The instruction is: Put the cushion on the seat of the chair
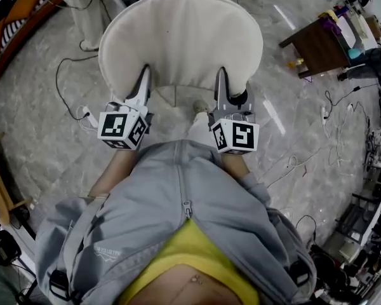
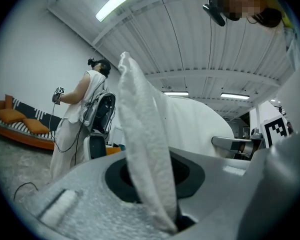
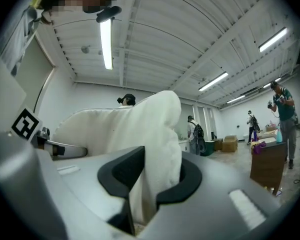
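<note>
The white cushion [image 1: 181, 37] is up in the air over the grey floor [image 1: 38, 107]. The left hand-held gripper [image 1: 144, 75] pinches its near edge. The right hand-held gripper [image 1: 223, 76] pinches the same edge further along. Small print on the grey jacket [image 1: 178, 196] is too tiny to read.
</note>
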The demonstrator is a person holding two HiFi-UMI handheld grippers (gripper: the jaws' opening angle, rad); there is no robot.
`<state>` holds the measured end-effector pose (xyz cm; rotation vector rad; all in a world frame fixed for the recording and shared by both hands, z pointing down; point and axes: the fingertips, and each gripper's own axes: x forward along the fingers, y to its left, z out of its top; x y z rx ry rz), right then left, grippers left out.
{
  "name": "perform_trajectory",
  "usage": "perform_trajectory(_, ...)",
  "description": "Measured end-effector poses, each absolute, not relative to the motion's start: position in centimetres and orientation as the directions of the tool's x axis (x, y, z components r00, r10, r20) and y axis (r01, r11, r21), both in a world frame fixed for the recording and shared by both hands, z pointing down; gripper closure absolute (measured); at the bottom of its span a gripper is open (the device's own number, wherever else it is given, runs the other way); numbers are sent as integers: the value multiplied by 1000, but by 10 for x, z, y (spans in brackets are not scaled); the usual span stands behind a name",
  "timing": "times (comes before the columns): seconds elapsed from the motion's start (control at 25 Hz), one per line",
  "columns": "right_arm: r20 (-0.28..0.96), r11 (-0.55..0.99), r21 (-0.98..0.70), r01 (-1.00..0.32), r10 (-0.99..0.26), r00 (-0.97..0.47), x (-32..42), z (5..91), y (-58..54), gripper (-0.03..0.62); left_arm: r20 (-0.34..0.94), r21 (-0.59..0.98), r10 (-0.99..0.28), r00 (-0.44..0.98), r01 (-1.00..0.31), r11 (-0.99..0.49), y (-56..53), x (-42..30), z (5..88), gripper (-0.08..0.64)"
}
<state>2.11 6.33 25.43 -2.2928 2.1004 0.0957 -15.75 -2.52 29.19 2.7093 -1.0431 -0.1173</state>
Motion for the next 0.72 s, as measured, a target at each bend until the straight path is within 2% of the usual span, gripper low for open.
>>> perform_trajectory(0.4,9,164,42,-986,-986,-164,126,263,-63,514,54,299,-810,584,-784,-545,-104,-68,306,497)
perform_trajectory(0.72,72,347,-11,-938,-935,-347,186,292,-136,514,141,306,-884,446,-869,-389,-142,-15,332,497)
